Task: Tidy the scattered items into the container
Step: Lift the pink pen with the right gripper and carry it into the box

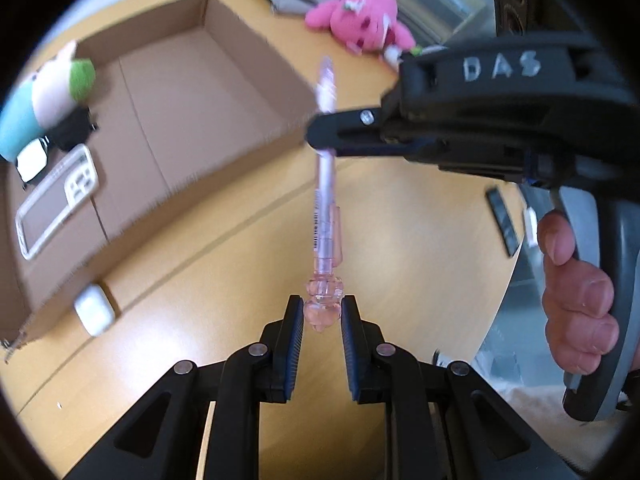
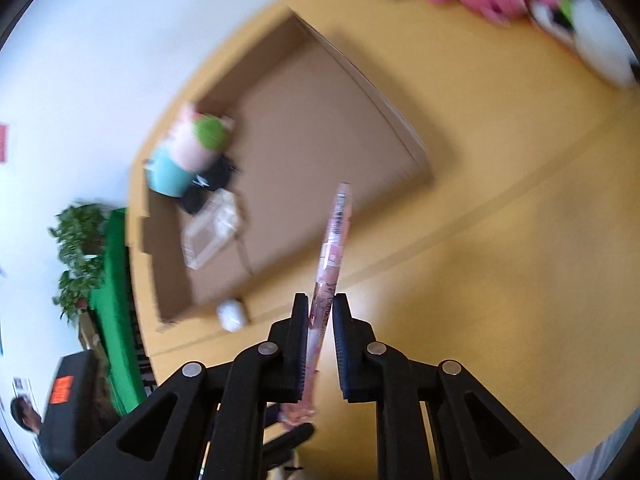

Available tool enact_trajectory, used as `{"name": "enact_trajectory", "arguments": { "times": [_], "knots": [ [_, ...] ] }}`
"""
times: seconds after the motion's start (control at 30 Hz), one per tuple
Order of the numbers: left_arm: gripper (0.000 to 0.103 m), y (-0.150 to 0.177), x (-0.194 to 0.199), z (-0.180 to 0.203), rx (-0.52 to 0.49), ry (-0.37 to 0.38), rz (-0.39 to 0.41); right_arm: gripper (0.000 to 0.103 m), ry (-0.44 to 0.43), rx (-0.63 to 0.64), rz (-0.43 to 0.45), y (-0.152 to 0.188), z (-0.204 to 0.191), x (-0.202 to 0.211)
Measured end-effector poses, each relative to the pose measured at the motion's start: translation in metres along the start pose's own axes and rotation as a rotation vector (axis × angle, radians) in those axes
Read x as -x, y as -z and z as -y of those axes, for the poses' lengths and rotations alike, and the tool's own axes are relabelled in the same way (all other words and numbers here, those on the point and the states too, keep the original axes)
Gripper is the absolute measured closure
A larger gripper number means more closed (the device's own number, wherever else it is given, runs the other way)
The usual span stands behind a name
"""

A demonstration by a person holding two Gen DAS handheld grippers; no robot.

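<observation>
A pink translucent pen point(image 1: 326, 200) hangs in the air above the wooden table. My right gripper point(image 1: 320, 136) is shut on the pen's middle; in the right wrist view the pen point(image 2: 334, 240) runs between its fingers point(image 2: 321, 312). My left gripper point(image 1: 321, 312) sits at the pen's decorated end, jaws close around it with small gaps. The open cardboard box point(image 1: 180, 92) lies to the left, also in the right wrist view point(image 2: 320, 128). It holds a plush toy point(image 1: 44, 96), a black item and a clear phone case point(image 1: 56, 200).
A white earbud case point(image 1: 94, 314) lies on the table beside the box's near corner. A pink plush point(image 1: 360, 20) lies at the far side. A dark flat item point(image 1: 502, 220) lies near the table's right edge. Plants and a green cloth point(image 2: 112, 280) stand beyond the table.
</observation>
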State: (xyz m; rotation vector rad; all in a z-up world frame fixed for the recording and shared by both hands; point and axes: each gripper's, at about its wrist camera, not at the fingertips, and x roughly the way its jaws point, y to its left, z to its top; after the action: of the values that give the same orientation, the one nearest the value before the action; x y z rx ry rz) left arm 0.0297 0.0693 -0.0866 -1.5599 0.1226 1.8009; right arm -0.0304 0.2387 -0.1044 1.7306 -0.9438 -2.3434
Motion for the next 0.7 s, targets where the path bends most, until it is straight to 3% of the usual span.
{"name": "enact_trajectory", "arguments": {
  "times": [0.1, 0.23, 0.5, 0.7],
  "knots": [
    [0.085, -0.01, 0.015, -0.012, 0.044, 0.0, 0.052, 0.092, -0.04, 0.074, 0.028, -0.018, -0.031, 0.01],
    [0.085, -0.025, 0.04, -0.057, 0.155, -0.011, 0.111, 0.091, -0.093, 0.156, 0.029, -0.048, -0.071, 0.001],
    [0.085, -0.077, 0.037, -0.129, 0.306, -0.045, 0.155, 0.091, -0.124, 0.278, -0.069, -0.111, -0.133, -0.066],
    [0.085, -0.102, 0.01, -0.174, 0.399, -0.042, 0.14, 0.091, -0.118, 0.306, -0.144, -0.151, -0.151, -0.125]
  ]
}}
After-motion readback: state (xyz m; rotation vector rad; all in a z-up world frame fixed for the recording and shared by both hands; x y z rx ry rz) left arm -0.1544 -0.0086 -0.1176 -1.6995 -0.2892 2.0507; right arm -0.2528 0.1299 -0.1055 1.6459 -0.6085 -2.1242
